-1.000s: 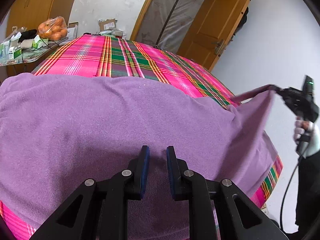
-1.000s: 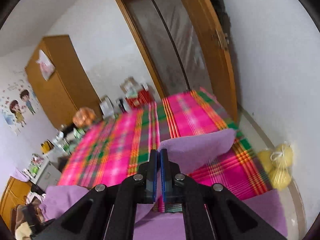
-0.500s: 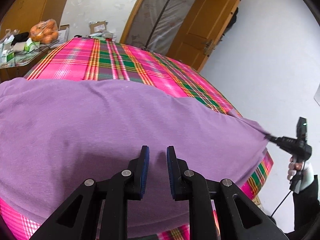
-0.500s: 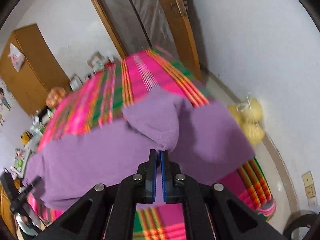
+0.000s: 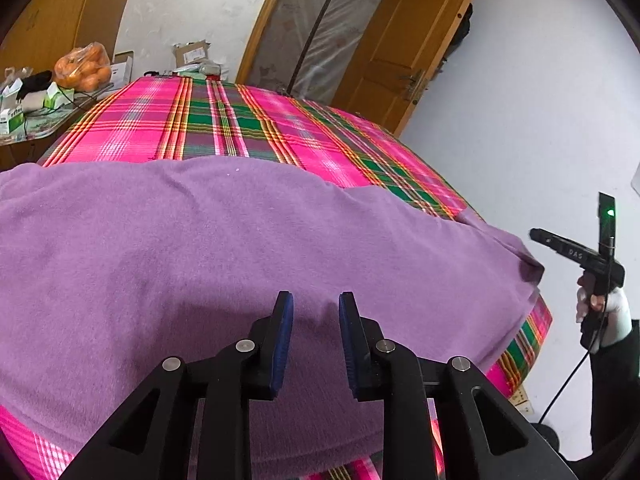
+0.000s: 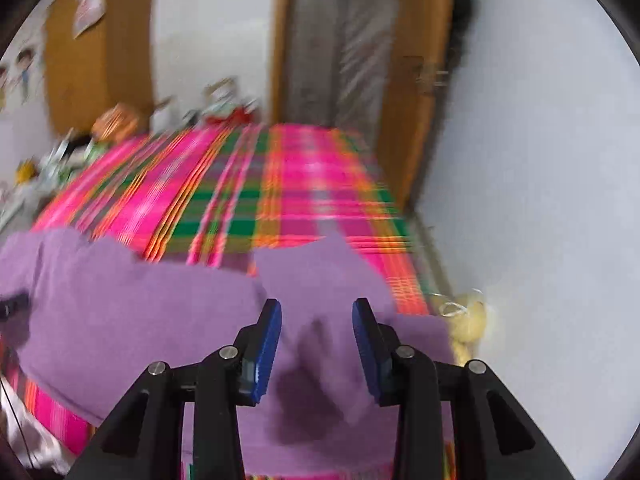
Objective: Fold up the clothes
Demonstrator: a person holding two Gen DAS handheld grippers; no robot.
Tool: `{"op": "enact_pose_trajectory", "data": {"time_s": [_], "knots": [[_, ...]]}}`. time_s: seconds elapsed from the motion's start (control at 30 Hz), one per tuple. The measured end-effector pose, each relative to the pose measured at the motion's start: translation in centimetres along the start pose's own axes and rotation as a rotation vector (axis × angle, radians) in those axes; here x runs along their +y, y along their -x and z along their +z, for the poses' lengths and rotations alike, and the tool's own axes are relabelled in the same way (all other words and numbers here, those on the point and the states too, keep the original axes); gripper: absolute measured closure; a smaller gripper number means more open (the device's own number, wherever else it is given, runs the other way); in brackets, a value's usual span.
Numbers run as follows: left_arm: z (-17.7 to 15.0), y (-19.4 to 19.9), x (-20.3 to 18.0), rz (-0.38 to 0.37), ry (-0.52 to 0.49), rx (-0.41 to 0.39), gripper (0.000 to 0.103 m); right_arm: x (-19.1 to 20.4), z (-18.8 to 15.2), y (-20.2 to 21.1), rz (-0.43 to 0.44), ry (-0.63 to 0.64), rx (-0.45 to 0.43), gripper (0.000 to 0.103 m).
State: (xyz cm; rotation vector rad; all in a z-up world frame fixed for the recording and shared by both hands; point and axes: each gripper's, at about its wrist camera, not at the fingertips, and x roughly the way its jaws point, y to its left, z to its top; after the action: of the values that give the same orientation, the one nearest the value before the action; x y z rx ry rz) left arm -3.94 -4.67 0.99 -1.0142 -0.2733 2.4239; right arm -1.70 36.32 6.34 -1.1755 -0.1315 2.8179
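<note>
Jaws of both grippers are opening, gripping nothing, above the soft, limp purple fleece garment (image 5: 248, 248); pinch its hem corners.

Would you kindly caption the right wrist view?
Right tool opening above purple garment on plaid bed.

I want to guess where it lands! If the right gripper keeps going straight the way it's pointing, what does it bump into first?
Most likely the purple garment. The right gripper points down at it, jaws opening, nothing pinched. The picture is blurred, so depth is unsure.
</note>
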Motion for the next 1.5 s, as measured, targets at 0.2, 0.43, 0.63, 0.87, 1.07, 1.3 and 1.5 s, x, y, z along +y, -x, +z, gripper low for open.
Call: {"op": "enact_pose_trajectory", "data": {"time_s": [0.2, 0.43, 0.63, 0.87, 1.07, 1.3, 1.5], "knots": [[0.6, -0.9, -0.6, 0.088, -0.023, 0.015, 0.079, 2.8, 0.8, -5.9, 0.032, 0.113, 0.126, 0.065], [0.6, -1.6, -0.4, 0.079, -0.024, 0.030, 0.079, 0.5, 0.9, -6.9, 0.104, 0.002, 0.129, 0.086], [0.7, -1.7, -0.3, 0.071, -0.018, 0.028, 0.079, 1.2, 1.2, -8.1, 0.064, 0.054, 0.153, 0.083], [0.8, -1.7, -0.4, 0.072, -0.012, 0.026, 0.079, 1.1, 1.5, -7.1, 0.066, 0.063, 0.112, 0.099], [0.6, -1.6, -0.2, 0.068, -0.006, 0.023, 0.079, -5.7, 1.0, -1.0, 0.113, -0.245, -0.075, 0.099], [0.5, -1.3, 0.1, 0.058, 0.006, 0.021, 0.079, -14.9, -6.6, 3.9, 0.120, -0.722, -0.177, 0.099], [0.6, -1.3, -0.2, 0.051, 0.018, 0.029, 0.078, -18.3, -12.6, 1.4, 0.194, -0.974, -0.098, 0.099]]}}
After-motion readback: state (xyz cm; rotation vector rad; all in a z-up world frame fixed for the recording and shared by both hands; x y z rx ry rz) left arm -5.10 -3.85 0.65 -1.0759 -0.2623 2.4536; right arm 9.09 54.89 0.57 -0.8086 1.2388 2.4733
